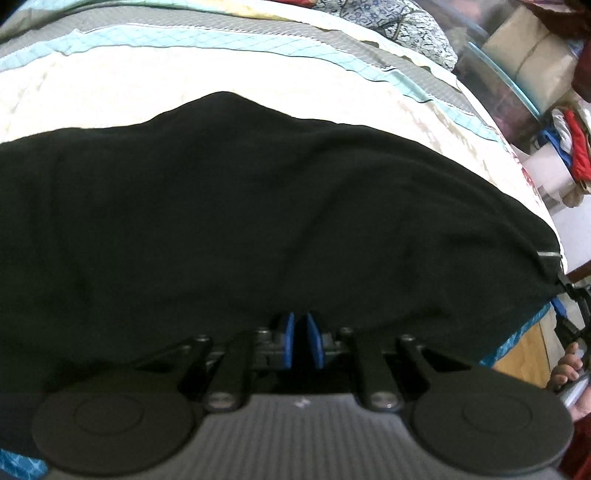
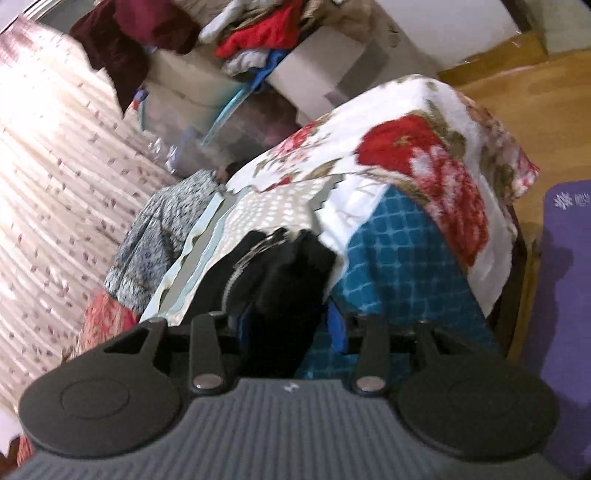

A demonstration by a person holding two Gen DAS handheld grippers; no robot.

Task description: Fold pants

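The black pants (image 1: 236, 221) lie spread across the bed in the left wrist view, filling its middle. My left gripper (image 1: 303, 341) is shut on the near edge of the pants, its blue pads close together with black cloth between them. In the right wrist view a bunched end of the pants (image 2: 288, 280), with a grey waistband strip, sits between the blue pads of my right gripper (image 2: 291, 325), which is shut on it near the bed's edge. The right gripper also shows at the far right of the left wrist view (image 1: 570, 295), holding the pants' corner.
The bed carries a cream quilt (image 1: 184, 81) with a light blue border, a teal checked sheet (image 2: 399, 266) and a red floral blanket (image 2: 424, 155). Boxes and piled clothes (image 2: 266, 33) stand beside the bed. A purple mat (image 2: 569, 295) lies on the wooden floor.
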